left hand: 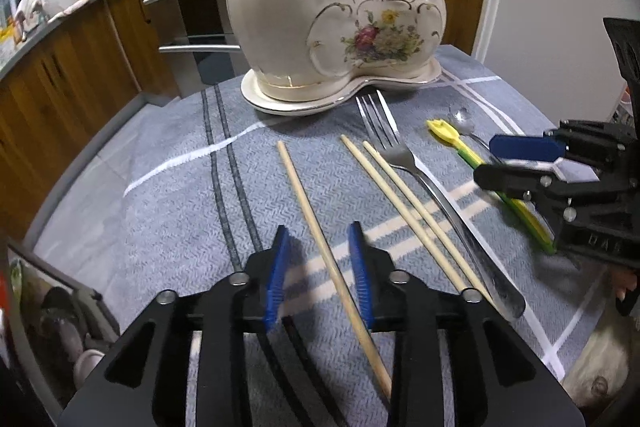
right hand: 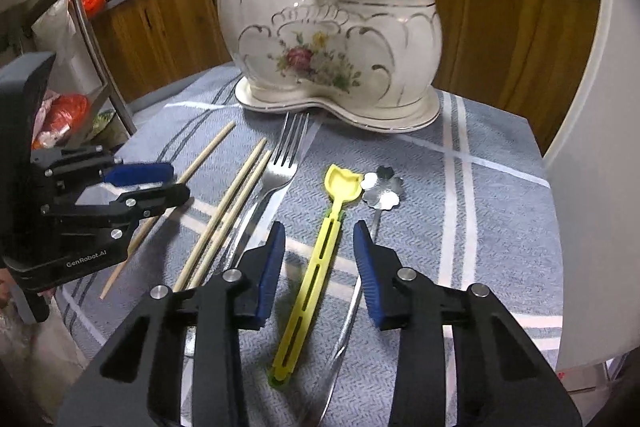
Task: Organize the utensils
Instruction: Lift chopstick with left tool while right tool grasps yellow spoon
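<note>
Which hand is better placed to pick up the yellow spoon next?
Right. The right tongs already straddle the yellow spoon handle, pads not touching it. The left tongs sit around a single chopstick further left.

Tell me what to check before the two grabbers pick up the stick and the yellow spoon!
1. Single chopstick lies between the left gripper pads: ok.
2. Left pads already squeezing the chopstick: not ok, a gap shows on each side.
3. Yellow spoon handle lies between the right gripper pads: ok.
4. Right pads gripping the spoon: not ok, they stand apart from it.
5. Silver flower spoon handle runs close by the right pad and may get caught: cannot tell.
6. Ceramic holder stands upright with room in its openings: ok.
</note>
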`<action>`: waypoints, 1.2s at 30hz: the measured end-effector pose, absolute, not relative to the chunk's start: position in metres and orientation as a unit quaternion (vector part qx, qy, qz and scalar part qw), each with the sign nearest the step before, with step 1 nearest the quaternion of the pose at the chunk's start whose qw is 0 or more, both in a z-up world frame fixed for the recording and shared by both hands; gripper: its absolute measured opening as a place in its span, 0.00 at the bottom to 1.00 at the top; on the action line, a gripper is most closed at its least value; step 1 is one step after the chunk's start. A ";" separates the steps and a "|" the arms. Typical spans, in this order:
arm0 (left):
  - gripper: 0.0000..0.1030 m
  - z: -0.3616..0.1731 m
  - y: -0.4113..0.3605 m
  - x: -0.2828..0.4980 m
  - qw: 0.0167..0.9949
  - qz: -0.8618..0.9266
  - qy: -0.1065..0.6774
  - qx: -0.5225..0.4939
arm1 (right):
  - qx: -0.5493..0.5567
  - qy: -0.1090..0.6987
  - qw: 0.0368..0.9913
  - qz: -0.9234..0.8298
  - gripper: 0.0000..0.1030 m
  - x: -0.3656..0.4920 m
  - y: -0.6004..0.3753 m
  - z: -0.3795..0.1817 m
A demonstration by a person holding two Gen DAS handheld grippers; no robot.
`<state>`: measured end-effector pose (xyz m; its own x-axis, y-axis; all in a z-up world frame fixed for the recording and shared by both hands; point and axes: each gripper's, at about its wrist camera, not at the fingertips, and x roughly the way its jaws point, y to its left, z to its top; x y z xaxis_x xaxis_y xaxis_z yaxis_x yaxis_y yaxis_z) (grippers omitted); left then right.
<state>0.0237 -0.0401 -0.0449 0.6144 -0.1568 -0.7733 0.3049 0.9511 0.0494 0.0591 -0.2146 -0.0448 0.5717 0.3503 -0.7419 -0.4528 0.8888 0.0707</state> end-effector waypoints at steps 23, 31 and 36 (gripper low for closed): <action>0.05 -0.030 -0.026 0.028 0.909 -0.143 0.386 0.069 | -0.023 0.353 0.901 0.252 0.09 0.055 -0.229 -0.024; 0.05 -0.001 -0.022 0.010 0.930 -0.168 0.323 0.051 | 0.030 0.278 0.924 0.261 0.09 0.048 -0.245 0.003; 0.05 0.014 -0.023 0.001 0.940 -0.196 0.275 0.039 | 0.044 0.242 0.933 0.261 0.10 0.048 -0.251 0.015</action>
<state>0.0006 -0.0229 0.0143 0.7715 -0.3471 -0.5332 0.3906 0.9199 -0.0337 0.0478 -0.2510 0.0149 0.7464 0.5096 -0.4280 -0.4666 0.8593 0.2094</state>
